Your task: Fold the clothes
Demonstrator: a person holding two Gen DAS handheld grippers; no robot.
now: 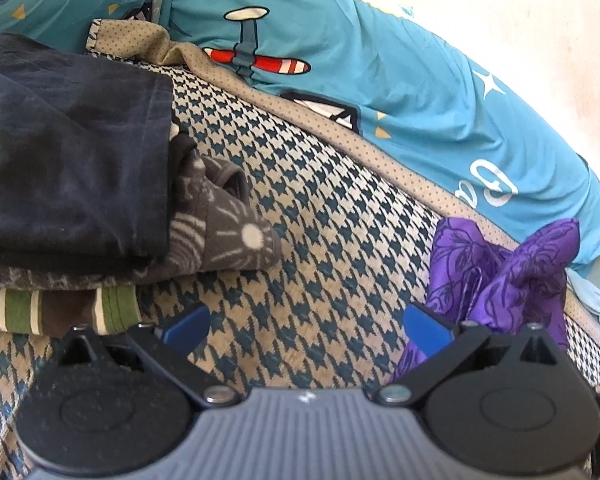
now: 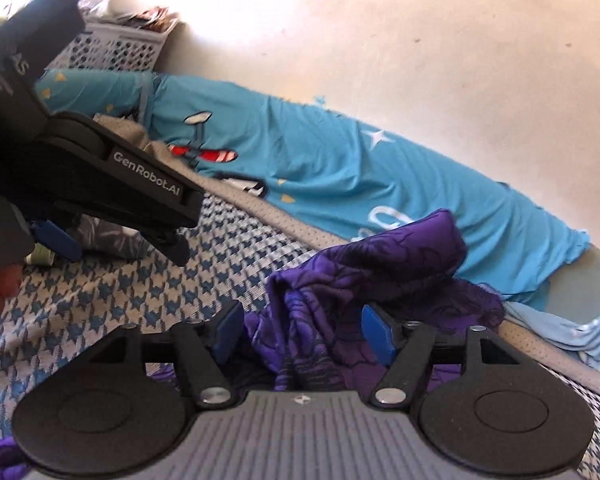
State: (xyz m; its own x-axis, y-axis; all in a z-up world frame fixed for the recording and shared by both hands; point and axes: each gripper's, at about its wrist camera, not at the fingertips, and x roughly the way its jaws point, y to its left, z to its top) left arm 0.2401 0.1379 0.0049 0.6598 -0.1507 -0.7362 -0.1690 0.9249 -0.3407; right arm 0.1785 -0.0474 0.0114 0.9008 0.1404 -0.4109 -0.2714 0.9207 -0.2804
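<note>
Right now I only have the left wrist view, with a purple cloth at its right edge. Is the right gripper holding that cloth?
Observer: No. The right gripper is open. The purple cloth lies bunched between the jaws and is not pinched.
Operator: Anything past the head of the bed?
Observer: A white basket stands by the wall, beyond the blue bedding.
Operator: How close is my left gripper to the cloth?
Observer: They are apart. In the right wrist view the left gripper is off to the cloth's left, above the checked mat.
</note>
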